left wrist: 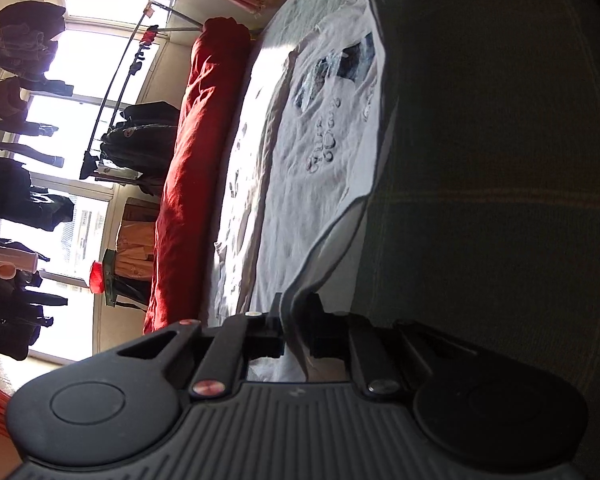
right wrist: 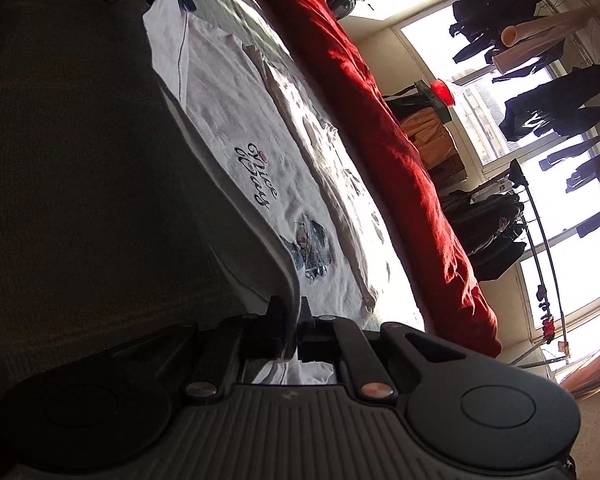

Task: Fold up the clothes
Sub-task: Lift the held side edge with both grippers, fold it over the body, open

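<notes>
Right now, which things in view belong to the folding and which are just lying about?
In the job:
white T-shirt
left gripper, shut on its edge
right gripper, shut on its edge

Lying about:
red duvet
dark clothes hanging by the window
green bedsheet

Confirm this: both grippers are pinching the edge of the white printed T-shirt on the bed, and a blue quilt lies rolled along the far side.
One detail is wrong: the rolled quilt is red, as both wrist views show. The left gripper and right gripper do pinch the white T-shirt.
</notes>
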